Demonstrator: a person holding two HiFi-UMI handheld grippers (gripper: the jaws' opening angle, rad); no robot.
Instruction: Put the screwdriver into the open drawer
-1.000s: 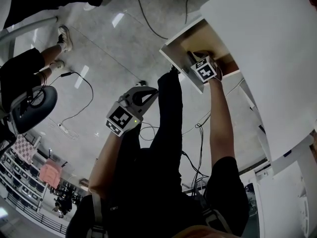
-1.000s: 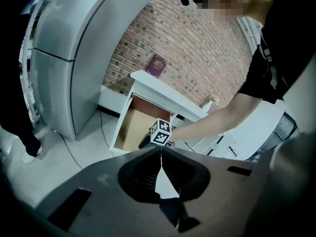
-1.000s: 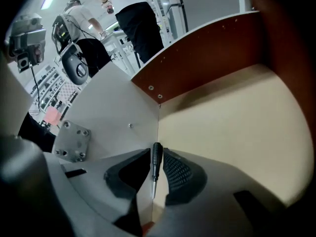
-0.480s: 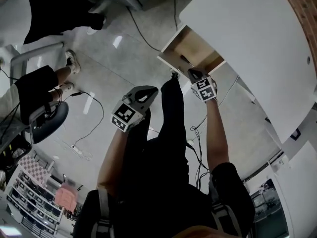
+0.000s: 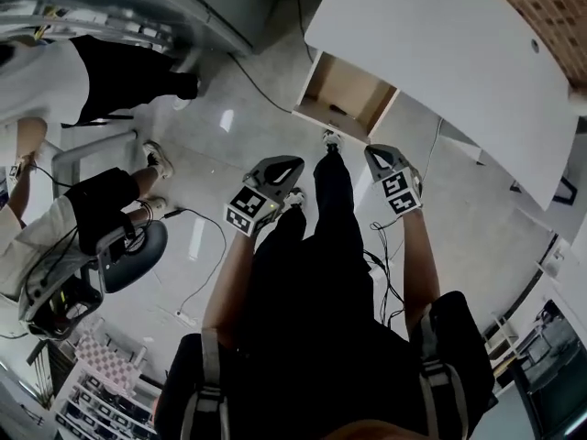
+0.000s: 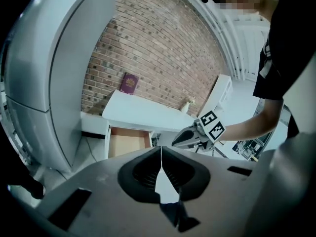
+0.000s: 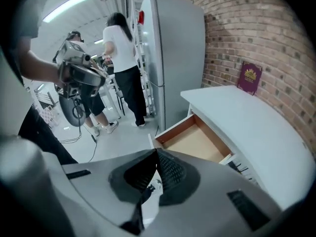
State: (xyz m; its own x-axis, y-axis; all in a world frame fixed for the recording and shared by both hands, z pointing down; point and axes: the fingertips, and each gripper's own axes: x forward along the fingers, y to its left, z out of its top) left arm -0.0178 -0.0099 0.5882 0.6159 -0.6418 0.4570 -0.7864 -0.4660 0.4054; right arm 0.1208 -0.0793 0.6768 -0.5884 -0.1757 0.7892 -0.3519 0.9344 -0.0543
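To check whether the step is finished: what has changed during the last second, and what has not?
The right tool drew back out of the drawer and away from it; it is now shut and empty. A dark item, likely the screwdriver, lies in the drawer. The left tool stayed shut and idle; the drawer stayed open.

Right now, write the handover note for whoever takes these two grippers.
Left gripper: jaws shut, nothing between them.
Right gripper: jaws shut, nothing between them.
Both are held short of the open drawer, touching nothing.
Screwdriver: a small dark shape lying in the drawer looks like it, but it is too small to be sure.
Done: the placement, apparently.
Left: look into the drawer to confirm. It stands open.
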